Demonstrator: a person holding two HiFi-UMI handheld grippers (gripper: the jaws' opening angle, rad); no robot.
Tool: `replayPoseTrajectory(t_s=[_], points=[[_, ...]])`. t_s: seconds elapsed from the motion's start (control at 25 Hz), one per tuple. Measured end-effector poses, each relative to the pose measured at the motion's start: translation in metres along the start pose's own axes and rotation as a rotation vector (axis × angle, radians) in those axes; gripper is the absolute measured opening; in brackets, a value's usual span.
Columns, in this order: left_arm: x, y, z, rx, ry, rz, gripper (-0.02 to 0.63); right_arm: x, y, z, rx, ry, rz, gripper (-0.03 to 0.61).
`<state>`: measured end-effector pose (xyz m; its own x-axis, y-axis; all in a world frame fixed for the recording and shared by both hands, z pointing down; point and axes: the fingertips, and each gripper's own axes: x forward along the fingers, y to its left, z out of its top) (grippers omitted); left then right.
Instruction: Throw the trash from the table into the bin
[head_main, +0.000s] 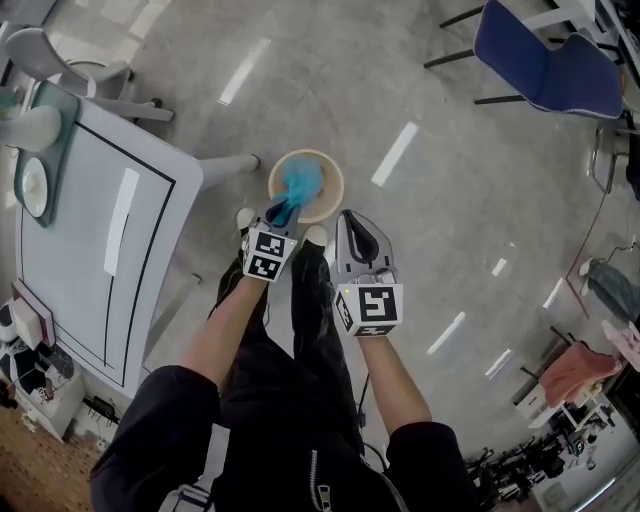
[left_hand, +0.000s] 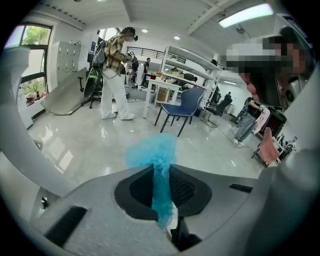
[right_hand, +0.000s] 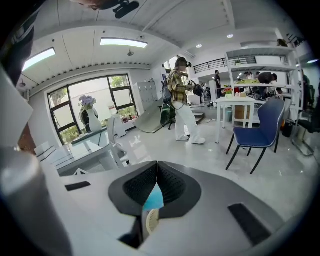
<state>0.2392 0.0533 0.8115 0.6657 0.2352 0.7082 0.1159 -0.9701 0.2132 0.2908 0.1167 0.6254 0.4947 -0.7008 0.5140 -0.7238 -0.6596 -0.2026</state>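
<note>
A crumpled blue piece of trash (head_main: 300, 182) hangs over the round beige bin (head_main: 332, 192) that stands on the floor by my feet. My left gripper (head_main: 283, 212) is shut on it. In the left gripper view the blue trash (left_hand: 155, 155) sticks out from between the closed pads. My right gripper (head_main: 352, 222) is beside the left one, just right of the bin, shut with nothing in it. In the right gripper view the right gripper (right_hand: 157, 167) has its tips together, and through the gap below them show the blue trash (right_hand: 153, 198) and the bin's rim (right_hand: 149, 221).
The white table (head_main: 90, 240) with a dark outline stands to my left, one leg close to the bin. A blue chair (head_main: 545, 65) is far off at the upper right. A person (left_hand: 116, 75) stands further away in the room. Grey floor surrounds the bin.
</note>
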Motion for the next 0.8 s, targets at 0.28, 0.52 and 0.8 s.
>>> replayPoseTrajectory(t_s=[0.28, 0.52, 0.8], points=[[0.039, 0.012, -0.036, 0.017, 0.063, -0.033, 0.040, 0.019, -0.009, -0.033, 0.015, 0.046, -0.025, 0.009], [0.071, 0.006, -0.077, 0.055, 0.139, -0.078, 0.040, 0.025, -0.018, -0.066, 0.048, 0.069, -0.071, 0.009], [0.102, 0.001, -0.106, 0.072, 0.199, -0.106, 0.040, 0.038, -0.031, -0.095, 0.103, 0.115, -0.092, 0.009]])
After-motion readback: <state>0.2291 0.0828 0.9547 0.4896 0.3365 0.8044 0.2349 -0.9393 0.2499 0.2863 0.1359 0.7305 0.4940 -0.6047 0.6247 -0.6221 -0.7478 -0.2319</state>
